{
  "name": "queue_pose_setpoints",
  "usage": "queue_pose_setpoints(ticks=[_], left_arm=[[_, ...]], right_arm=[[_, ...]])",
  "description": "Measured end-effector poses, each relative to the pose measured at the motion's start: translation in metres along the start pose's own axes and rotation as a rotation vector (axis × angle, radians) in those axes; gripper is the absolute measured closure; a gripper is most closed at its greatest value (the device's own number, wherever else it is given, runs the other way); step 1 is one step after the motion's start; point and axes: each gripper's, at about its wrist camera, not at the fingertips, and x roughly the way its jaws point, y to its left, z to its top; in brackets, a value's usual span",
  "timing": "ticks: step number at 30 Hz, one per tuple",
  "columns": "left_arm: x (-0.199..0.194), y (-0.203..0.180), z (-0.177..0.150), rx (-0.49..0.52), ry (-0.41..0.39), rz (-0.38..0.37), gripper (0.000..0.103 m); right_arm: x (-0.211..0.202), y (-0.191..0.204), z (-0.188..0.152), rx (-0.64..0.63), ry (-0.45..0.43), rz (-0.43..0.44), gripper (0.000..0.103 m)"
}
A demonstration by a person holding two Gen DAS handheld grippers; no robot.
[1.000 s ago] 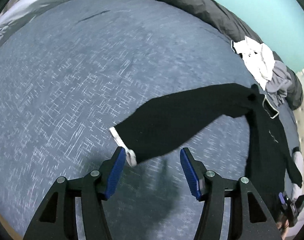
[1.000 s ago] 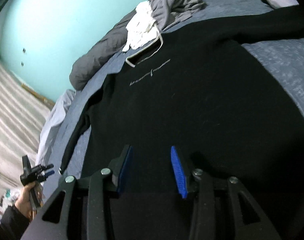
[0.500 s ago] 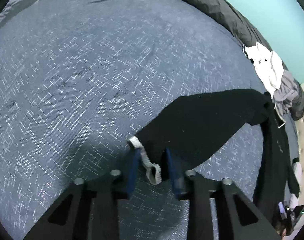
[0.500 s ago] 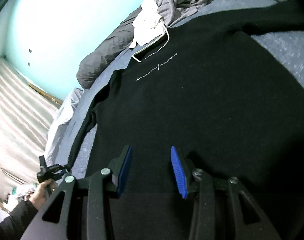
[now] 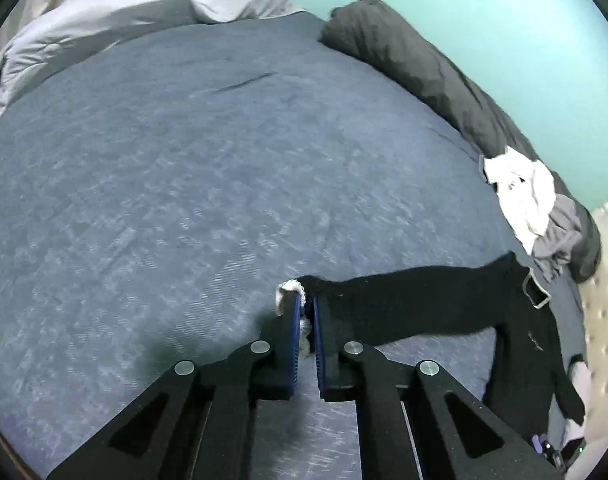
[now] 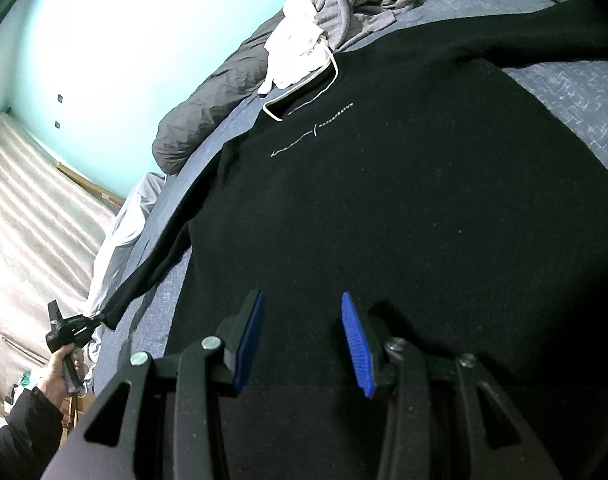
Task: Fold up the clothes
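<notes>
A black sweatshirt (image 6: 383,200) with a white-trimmed collar lies face up on the blue bedspread (image 5: 184,180). One sleeve (image 5: 403,304) stretches out to the left, lifted off the bed at its end. My left gripper (image 5: 307,304) has its jaws closing tight on that sleeve's white cuff (image 5: 288,288). The right wrist view shows the same gripper (image 6: 70,326) in a hand at the far left, holding the sleeve end taut. My right gripper (image 6: 302,300) stands open low over the sweatshirt's lower body, with nothing pinched between its blue pads.
A rolled dark grey duvet (image 5: 423,68) lies along the teal wall. A white garment (image 5: 519,192) and a grey one (image 5: 559,232) are heaped by the collar. A pale blanket (image 5: 104,20) is at the bed's far end, and a beige tufted headboard (image 5: 603,300) at the right.
My left gripper has closed onto the white cuff and lifted it, drawing the sleeve along with it. The right gripper has kept still and open.
</notes>
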Motion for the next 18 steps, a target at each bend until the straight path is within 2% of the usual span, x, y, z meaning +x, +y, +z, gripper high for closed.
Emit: queue_pose_setpoints(ticks=[2,5,9,13,15,17,18], left_arm=[[0.008,0.008,-0.002,-0.041,0.034,-0.008,0.096],[0.016,0.019,-0.006,-0.097,0.041,-0.006,0.092],[0.016,0.021,-0.011,-0.082,0.031,0.021,0.09],[0.009,0.011,-0.018,0.042,0.035,0.023,0.086],[0.012,-0.003,-0.027,0.142,0.06,0.025,0.074],[0.02,-0.018,-0.039,0.253,0.089,0.062,0.062],[0.023,-0.023,-0.043,0.286,0.093,0.086,0.059]], right_arm=[[0.0,-0.001,0.001,0.002,-0.001,-0.002,0.062],[0.0,-0.002,0.001,0.004,-0.002,-0.002,0.062],[-0.001,-0.001,0.001,-0.007,-0.004,-0.007,0.062],[0.001,-0.001,0.001,-0.008,-0.001,-0.011,0.062],[0.002,0.0,0.0,-0.011,0.001,-0.013,0.062],[0.003,0.001,0.0,-0.016,0.002,-0.015,0.062],[0.004,0.001,0.0,-0.017,0.002,-0.016,0.062]])
